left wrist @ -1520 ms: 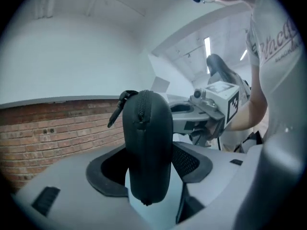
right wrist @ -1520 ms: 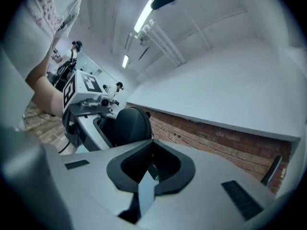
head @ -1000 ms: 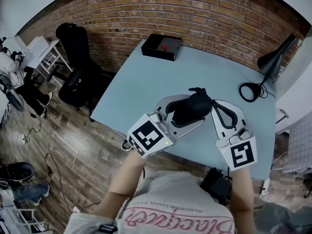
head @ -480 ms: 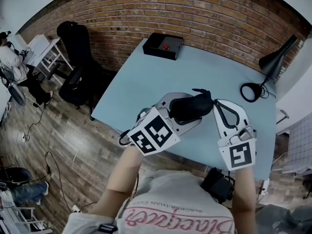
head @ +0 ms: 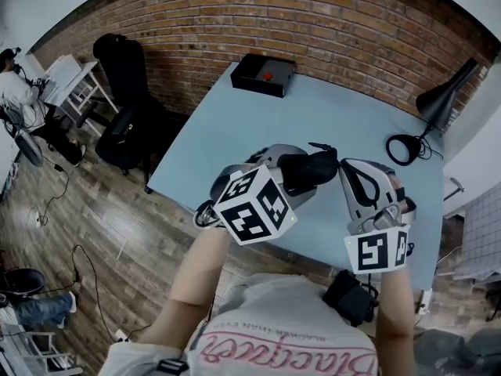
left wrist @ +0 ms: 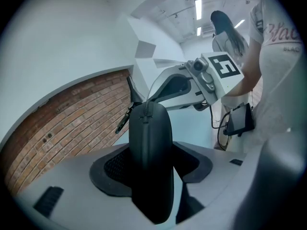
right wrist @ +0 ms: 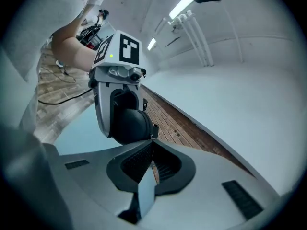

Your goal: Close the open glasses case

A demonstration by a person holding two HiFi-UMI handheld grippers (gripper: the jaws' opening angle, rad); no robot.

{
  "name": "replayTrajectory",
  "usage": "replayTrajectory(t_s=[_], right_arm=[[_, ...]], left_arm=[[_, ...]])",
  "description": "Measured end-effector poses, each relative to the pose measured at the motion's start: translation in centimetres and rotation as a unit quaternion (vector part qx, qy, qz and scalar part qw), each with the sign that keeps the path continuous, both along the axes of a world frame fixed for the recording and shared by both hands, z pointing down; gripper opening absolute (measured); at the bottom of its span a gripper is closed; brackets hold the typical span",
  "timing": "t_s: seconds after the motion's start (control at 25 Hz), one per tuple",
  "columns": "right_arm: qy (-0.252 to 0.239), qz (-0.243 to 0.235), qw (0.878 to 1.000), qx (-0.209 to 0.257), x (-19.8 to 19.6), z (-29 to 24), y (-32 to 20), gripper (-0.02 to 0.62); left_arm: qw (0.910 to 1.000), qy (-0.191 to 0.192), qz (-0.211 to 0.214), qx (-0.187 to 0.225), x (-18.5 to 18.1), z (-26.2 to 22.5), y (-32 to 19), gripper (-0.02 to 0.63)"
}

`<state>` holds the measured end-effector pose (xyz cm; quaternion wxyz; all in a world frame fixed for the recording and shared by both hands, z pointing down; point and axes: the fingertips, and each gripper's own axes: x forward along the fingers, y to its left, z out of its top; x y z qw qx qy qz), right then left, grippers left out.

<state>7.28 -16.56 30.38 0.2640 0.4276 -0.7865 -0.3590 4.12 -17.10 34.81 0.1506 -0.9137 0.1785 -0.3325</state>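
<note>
Since a second ago, left gripper (head: 301, 175) is rolling and sinking, clamping wide across the glasses case (left wrist: 151, 143) mid-shell, a sound hold. It is probably light, stiff and smooth. It is hanging over the table's (head: 235, 116) 6 o'clock edge. Right gripper (right wrist: 152, 145), jaws together, is sitting at its 3 o'clock zip end.

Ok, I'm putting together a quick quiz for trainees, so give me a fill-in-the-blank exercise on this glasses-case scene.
1. The left claw is clamped on the glasses case, whose colour is ___.
2. The right claw has its jaws ___.
3. The box near the far table edge carries a ___ button.
4. The wall behind is built of ___.

Missing words: black; shut; red; brick.
</note>
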Motion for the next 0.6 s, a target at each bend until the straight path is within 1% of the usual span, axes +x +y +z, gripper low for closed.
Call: replayTrajectory(t_s=[0.16,0.28,0.44,0.6], right_arm=[[0.058,0.001,0.998,0.023,-0.4,0.2,-0.1,0.02],[0.115,0.004,0.992,0.046,-0.8,0.5,-0.2,0.02],[0.204,0.004,0.976,0.078,-1.4,0.9,-0.4,0.02],[0.273,-0.003,0.956,0.105,-2.0,1.3,-0.4,0.021]], left_arm=[[0.999,-0.043,-0.012,-0.004,-0.3,0.7,-0.4,0.261],[0.9971,-0.073,-0.022,-0.008,-0.3,1.3,-0.8,0.261],[0.9935,-0.106,-0.04,-0.008,-0.5,2.2,-1.3,0.261],[0.9906,-0.127,-0.05,-0.008,-0.6,2.9,-1.6,0.259]])
